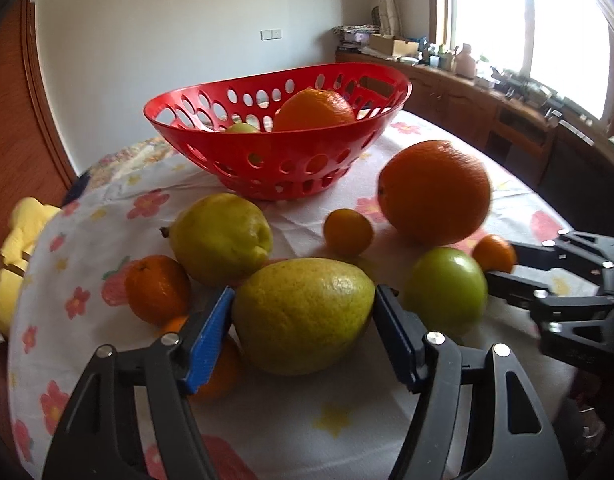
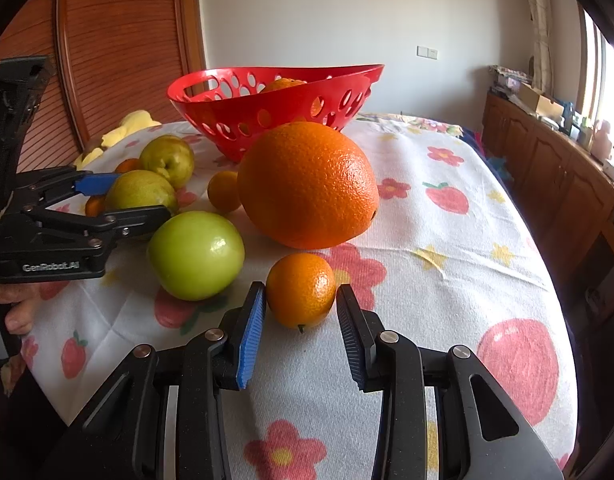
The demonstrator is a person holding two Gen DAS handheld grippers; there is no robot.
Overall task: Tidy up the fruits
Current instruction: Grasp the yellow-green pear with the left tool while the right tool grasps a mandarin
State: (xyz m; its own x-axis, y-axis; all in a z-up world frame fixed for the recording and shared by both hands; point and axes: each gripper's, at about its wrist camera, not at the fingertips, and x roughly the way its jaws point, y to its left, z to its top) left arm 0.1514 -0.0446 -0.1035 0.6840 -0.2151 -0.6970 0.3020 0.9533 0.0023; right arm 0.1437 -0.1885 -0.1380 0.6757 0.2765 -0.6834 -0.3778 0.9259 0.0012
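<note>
1. Fruit is spread on the tabletop near the red basket.
2. A pear is squeezed by the left tongs.
3. A small orange is gripped by the right tongs.

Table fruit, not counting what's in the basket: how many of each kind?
Pears: 2
Mandarins: 4
Orange: 1
Apple: 1
Total: 8
</note>
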